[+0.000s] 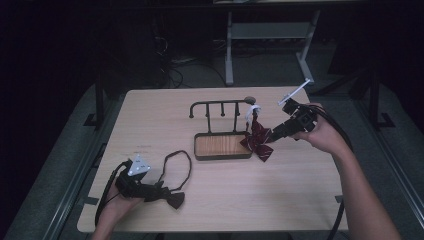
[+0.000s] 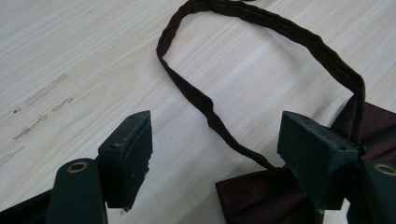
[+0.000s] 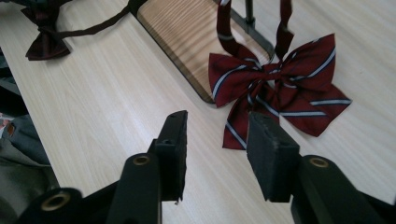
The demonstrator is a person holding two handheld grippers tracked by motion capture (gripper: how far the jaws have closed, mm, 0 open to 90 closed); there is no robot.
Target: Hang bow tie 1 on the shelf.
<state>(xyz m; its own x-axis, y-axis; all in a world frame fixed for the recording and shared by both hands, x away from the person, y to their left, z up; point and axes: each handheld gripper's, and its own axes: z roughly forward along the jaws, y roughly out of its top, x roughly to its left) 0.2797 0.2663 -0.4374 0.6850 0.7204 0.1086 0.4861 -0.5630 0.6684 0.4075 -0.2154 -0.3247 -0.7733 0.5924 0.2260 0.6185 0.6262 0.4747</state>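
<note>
Looking down from the high view, I see the pale wooden desk with a small rack standing on a wood-lined tray near its middle. My left tongs lie low at the near left, beside a dark bow tie whose neck strap loops away across the desk. My right tongs point at a striped red bow tie that hangs by its strap from the rack's right end.

From the left gripper view, the jaws stand released and wide, holding nothing; the dark bow tie lies between them, nearer the right-hand jaw. It looks light, soft and floppy, so I would pinch its centre knot.

From the right gripper view, the jaws are parted and empty, and the striped red bow tie lies just beyond them, half on the tray's edge.
</note>
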